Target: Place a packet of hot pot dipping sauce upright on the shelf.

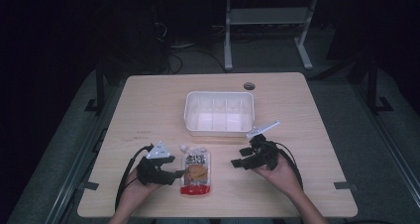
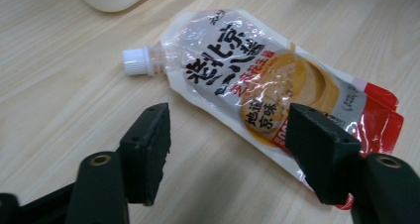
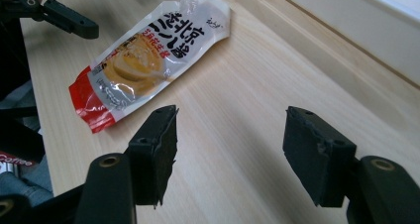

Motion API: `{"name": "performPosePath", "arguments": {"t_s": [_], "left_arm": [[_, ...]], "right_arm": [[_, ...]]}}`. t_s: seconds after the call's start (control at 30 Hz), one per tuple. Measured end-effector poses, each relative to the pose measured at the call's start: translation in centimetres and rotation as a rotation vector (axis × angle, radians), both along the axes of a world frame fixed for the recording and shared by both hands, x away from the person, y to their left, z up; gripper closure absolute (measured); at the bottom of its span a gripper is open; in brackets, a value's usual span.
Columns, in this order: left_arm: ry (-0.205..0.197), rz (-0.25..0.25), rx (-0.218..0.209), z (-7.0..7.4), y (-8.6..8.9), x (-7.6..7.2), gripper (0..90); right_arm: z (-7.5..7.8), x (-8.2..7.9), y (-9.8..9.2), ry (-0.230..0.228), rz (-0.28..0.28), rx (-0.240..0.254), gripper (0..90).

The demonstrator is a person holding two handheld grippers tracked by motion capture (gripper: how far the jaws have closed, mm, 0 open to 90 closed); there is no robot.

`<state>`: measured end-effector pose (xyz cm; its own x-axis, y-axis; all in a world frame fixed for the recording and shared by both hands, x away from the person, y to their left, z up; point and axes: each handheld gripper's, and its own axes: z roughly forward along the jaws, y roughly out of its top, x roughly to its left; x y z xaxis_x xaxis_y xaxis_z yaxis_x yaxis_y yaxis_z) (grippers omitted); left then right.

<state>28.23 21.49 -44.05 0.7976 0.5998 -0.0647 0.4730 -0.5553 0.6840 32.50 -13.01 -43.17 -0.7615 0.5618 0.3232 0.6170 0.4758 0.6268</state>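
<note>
a: where's the pouch (image 1: 196,171) lying?
b: flat on the table (image 1: 148,110), near edge, white cap (image 2: 136,61) pointing toward the white bin (image 1: 219,112).
a: and the left gripper (image 1: 181,174)?
b: just beside the pouch's left edge, jaws apart, one over its lower part, nothing gripped.
a: the right gripper (image 1: 238,162)?
b: off to the pouch's right, near but apart, jaws spread wide over bare wood.
</note>
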Motion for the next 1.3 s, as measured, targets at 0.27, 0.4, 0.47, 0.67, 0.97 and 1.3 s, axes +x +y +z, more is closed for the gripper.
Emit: {"name": "performPosePath", "arguments": {"t_s": [0.27,0.4,0.47,0.67,0.97,1.3], "left_arm": [[0.018,-0.034,-0.004,-0.5,-0.9,0.3,48.0],[0.023,-0.047,-0.006,-0.6,-1.0,0.3,58.3],[0.025,-0.049,-0.004,-0.6,-1.1,0.3,60.2],[0.040,-0.064,0.061,-1.2,-1.5,0.3,64.6],[0.055,-0.066,0.081,-1.4,-1.6,0.3,66.7],[0.052,-0.069,0.087,-1.4,-1.6,0.2,66.4]], "right_arm": [[0.4,1.3,2.5,0.007,0.049,-0.036,38.6],[0.7,1.9,4.1,0.010,0.076,-0.051,40.3],[0.8,2.2,5.1,0.011,0.094,-0.065,41.3],[0.3,3.4,8.1,0.051,0.125,-0.106,43.7],[-0.9,5.7,10.6,0.122,0.108,-0.157,47.7],[-2.2,6.7,11.6,0.189,0.102,-0.130,62.4]]}}
